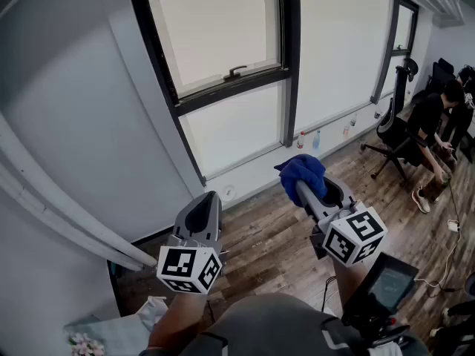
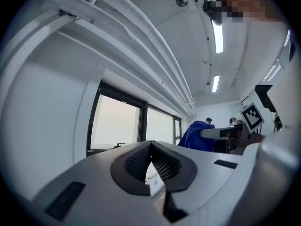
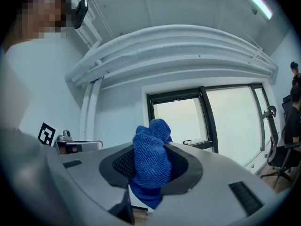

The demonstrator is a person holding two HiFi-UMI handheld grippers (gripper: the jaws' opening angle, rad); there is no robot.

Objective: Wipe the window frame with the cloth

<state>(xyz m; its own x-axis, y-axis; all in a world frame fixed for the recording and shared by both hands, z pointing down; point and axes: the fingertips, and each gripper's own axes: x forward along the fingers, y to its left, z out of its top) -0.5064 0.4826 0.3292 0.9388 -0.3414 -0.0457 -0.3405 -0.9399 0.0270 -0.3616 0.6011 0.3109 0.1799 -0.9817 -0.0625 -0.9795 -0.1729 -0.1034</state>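
Note:
A black window frame (image 1: 230,91) runs across the white wall, with a small handle (image 1: 235,71) on its middle rail; it also shows in the right gripper view (image 3: 207,121) and the left gripper view (image 2: 143,121). My right gripper (image 1: 303,178) is shut on a bunched blue cloth (image 1: 302,171), held up in the air short of the frame's lower right corner. The cloth (image 3: 151,161) fills the jaws in the right gripper view. My left gripper (image 1: 202,212) is held lower left of the cloth, its jaws closed together with nothing between them (image 2: 151,166).
An office chair (image 1: 393,124) and a seated person (image 1: 434,121) are at the right on the wooden floor (image 1: 282,236). Bottles (image 1: 309,139) stand along the wall under the window. White pipes (image 1: 59,206) run along the wall at left.

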